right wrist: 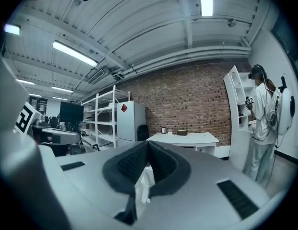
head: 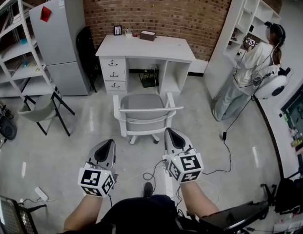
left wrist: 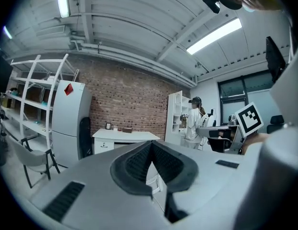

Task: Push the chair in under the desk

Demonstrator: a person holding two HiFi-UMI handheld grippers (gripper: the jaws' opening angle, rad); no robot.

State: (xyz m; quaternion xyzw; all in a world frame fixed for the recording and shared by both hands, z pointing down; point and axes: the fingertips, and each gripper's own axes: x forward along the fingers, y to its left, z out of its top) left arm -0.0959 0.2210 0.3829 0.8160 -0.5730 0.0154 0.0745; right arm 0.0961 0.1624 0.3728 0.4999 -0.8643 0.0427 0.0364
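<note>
The white desk (head: 146,48) stands against the brick wall, with drawers on its left side. A white chair with a grey seat (head: 141,112) stands on the floor in front of it, its back rail toward me and outside the desk's kneehole. Both grippers hang just behind the chair back without touching it. My left gripper (head: 110,143) is shut and empty, near the chair's left rear. My right gripper (head: 169,132) is shut and empty, close to the chair's right rear post. In the left gripper view the desk (left wrist: 124,137) shows beyond the shut left gripper (left wrist: 151,145). The right gripper view shows the desk (right wrist: 184,138) past the right gripper (right wrist: 148,145).
A grey fridge (head: 61,43) and a black chair (head: 88,52) stand left of the desk. A grey folding chair (head: 44,106) and white shelving (head: 14,48) are at the left. A person (head: 253,67) stands at the white shelf on the right. Cables (head: 229,145) lie on the floor.
</note>
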